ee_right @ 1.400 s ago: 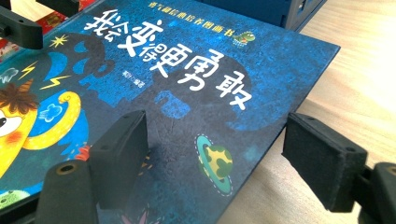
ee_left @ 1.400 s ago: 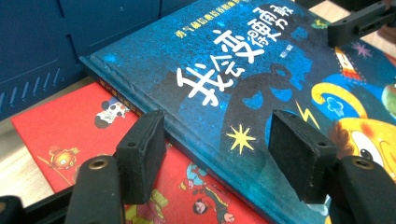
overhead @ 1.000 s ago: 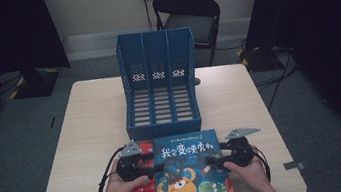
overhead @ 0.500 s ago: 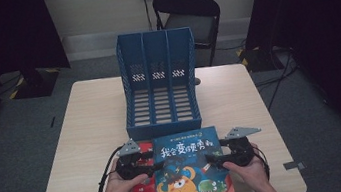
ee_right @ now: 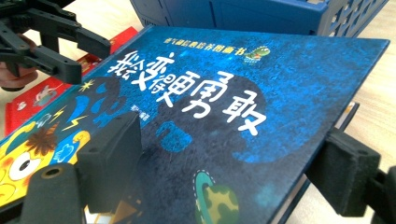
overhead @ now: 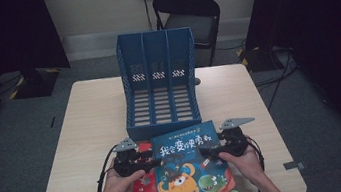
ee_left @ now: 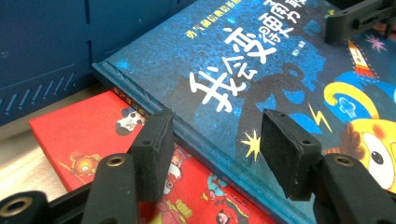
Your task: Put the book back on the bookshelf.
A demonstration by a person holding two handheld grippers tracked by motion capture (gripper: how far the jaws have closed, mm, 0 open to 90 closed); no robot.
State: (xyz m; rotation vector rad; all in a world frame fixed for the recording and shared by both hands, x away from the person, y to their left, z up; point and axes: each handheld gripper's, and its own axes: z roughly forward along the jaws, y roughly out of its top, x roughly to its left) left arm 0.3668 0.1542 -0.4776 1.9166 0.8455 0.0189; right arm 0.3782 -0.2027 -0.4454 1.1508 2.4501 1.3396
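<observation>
Broadly, start from the pale tabletop [overhead: 90, 117] and the blue file rack [overhead: 159, 85] standing at its middle, open slots facing the near edge. Find the blue book [overhead: 192, 173] lying flat just before the rack, overlapping a red book [overhead: 145, 185] at its left. Note the left claw [ee_left: 215, 128]: jaws apart astride the blue book's spine edge, just now closing in, one pad above the cover and one down by the red book, neither pressing yet. Note the right claw [ee_right: 233, 135] likewise: jaws wide apart around the opposite edge, no squeeze evident. Probably best to finish both pinches evenly. Slide the lower left pad between the two books so as to catch the blue cover alone, seat both pads well past the edge, then lift level before tipping upright toward a slot.
</observation>
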